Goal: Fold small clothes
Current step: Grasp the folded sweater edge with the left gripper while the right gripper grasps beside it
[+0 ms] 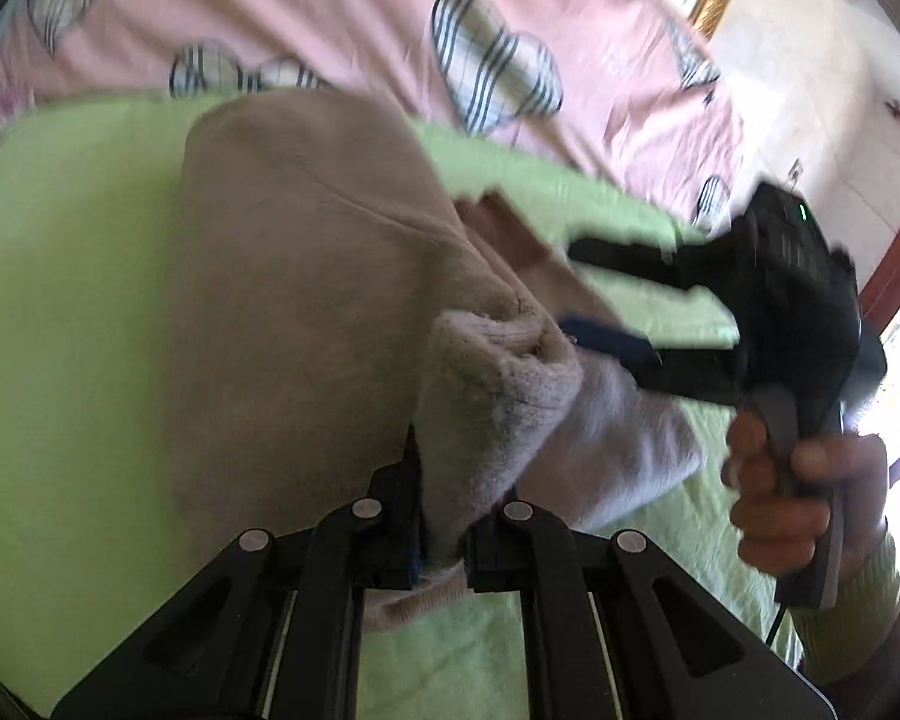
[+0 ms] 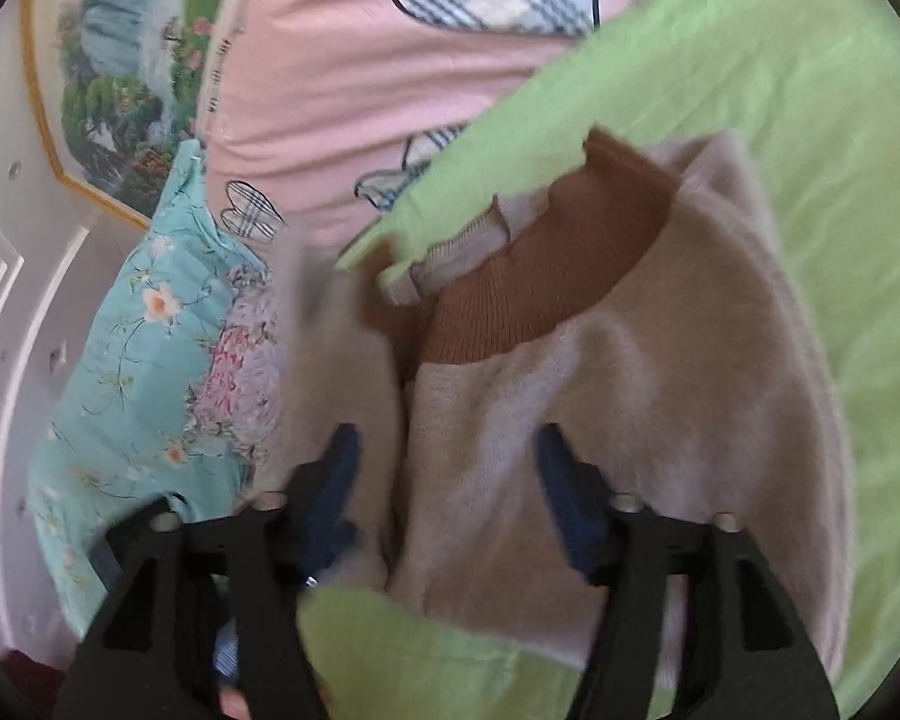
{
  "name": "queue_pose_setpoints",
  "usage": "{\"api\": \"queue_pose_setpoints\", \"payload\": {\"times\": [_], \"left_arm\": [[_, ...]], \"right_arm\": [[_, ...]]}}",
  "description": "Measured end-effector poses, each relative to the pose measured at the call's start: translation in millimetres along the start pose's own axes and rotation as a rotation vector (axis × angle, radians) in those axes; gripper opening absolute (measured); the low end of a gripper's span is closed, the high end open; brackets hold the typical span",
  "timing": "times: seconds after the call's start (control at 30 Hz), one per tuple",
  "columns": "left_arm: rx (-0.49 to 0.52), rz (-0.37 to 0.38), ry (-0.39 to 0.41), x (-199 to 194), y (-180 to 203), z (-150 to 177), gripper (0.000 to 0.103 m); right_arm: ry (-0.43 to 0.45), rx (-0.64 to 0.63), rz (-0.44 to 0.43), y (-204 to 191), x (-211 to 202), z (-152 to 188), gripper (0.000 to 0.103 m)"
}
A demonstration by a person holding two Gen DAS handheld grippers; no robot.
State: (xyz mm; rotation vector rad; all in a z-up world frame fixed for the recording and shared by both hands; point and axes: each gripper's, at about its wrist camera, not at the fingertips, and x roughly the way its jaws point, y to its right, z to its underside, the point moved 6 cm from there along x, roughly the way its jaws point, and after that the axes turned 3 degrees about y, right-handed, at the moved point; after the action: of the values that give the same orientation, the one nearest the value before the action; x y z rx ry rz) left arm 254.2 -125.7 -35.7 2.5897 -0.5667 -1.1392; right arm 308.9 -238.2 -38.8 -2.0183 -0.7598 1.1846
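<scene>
Your left gripper [image 1: 441, 546] is clamped on an edge of the small beige fleece garment [image 1: 306, 276], which lies on the green blanket [image 1: 60, 300]; your right gripper [image 2: 447, 480] stands wide, fabric between its fingers unpinched — folding is barely underway, the brown ribbed collar [image 2: 546, 276] exposed.

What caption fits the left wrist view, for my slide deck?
Left gripper shut on beige sweater; right gripper open beside it.

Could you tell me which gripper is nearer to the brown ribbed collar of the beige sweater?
Right. The right gripper hovers open over the beige sweater just below its brown ribbed collar; the left gripper is shut on a sleeve cuff, farther away.
</scene>
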Motion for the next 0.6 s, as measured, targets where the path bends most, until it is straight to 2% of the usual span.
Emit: {"api": "queue_pose_setpoints", "payload": {"times": [0.1, 0.27, 0.3, 0.33, 0.37, 0.4, 0.53, 0.6], "left_arm": [[0.018, -0.007, -0.002, 1.2, 0.0, 3.7, 0.007], [0.014, 0.000, 0.003, 1.1, 2.6, -1.6, 0.007], [0.021, -0.008, 0.001, 1.7, 3.1, -0.7, 0.007], [0.027, -0.014, 0.001, 1.6, 5.1, 0.5, 0.007], [0.032, -0.015, 0.006, -5.8, 0.9, 3.1, 0.007], [0.038, -0.010, 0.014, -10.6, 2.9, 1.6, 0.007], [0.089, 0.060, 0.058, -24.5, 32.5, -16.1, 0.008], [0.112, 0.102, 0.069, -22.4, 53.7, -26.1, 0.008]], "right_arm": [[-0.074, 0.017, -0.061, -3.7, 28.3, -0.7, 0.066], [-0.143, -0.018, -0.004, -11.9, 73.5, -5.0, 0.066], [-0.149, -0.030, 0.001, -15.2, 80.2, -5.7, 0.054], [-0.142, -0.043, 0.011, -18.8, 85.8, -7.9, 0.036], [-0.145, -0.050, 0.017, -21.9, 90.6, -10.1, 0.033], [-0.143, -0.059, 0.019, -24.7, 92.6, -13.2, 0.019], [-0.094, -0.151, 0.000, -46.9, 70.4, -33.0, 0.014], [-0.044, -0.199, -0.004, -56.5, 42.9, -46.8, 0.014]]}}
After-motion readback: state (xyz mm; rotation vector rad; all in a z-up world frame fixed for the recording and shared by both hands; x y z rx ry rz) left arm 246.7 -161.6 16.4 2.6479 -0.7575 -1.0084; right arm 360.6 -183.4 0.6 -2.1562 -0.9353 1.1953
